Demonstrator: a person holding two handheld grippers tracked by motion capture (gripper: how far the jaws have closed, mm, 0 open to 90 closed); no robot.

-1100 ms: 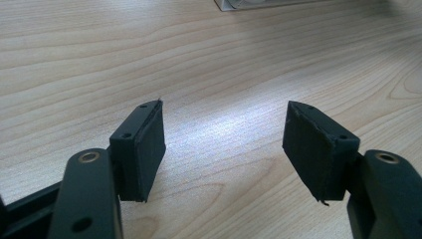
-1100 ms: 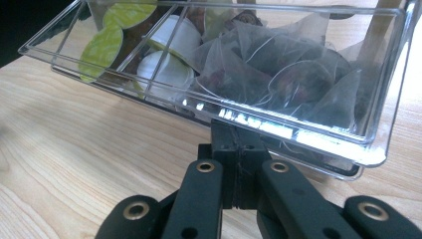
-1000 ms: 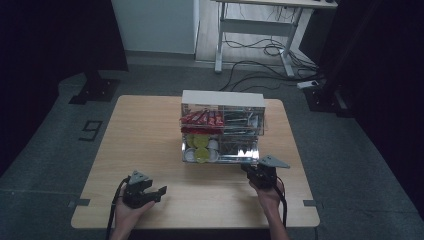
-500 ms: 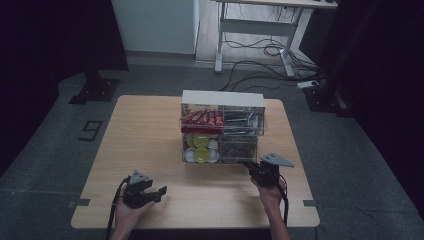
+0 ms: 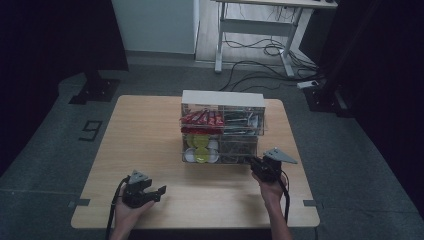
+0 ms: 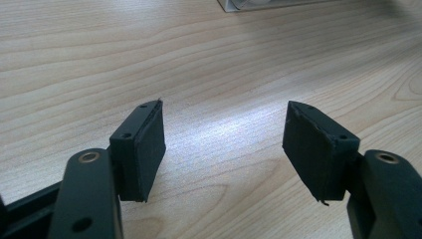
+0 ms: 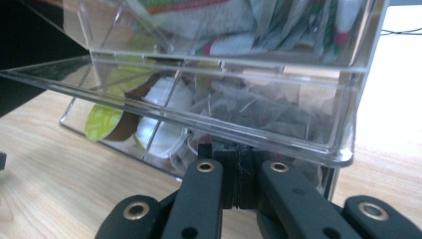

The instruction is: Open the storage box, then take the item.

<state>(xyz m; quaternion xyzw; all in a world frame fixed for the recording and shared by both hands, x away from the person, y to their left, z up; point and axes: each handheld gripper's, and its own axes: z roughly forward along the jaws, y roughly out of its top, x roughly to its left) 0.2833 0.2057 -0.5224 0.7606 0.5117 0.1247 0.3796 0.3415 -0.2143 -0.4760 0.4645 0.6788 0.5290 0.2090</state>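
Observation:
A clear acrylic organizer [image 5: 223, 100] stands at the middle of the wooden table [image 5: 140, 135]. It holds red packets [image 5: 201, 118] upper left, pale sachets [image 5: 242, 121] upper right, green and white pods [image 5: 200, 150] lower left and dark bags [image 5: 237, 147] lower right. My right gripper [image 5: 255, 163] is at the front of the lower right compartment. In the right gripper view its jaws are pressed together [image 7: 239, 167] under the clear lip [image 7: 224, 134], and I cannot tell if anything thin is pinched. My left gripper [image 5: 159, 192] rests open near the front left, with bare wood between its jaws [image 6: 224, 144].
A person's hands come in from the table's near edge. Grey floor surrounds the table, with a desk frame [image 5: 255, 30] and cables behind. Open wood lies left of the organizer and between the two grippers.
The right gripper has shifted slightly to the right at the organizer's lower front corner. The left gripper has stayed still.

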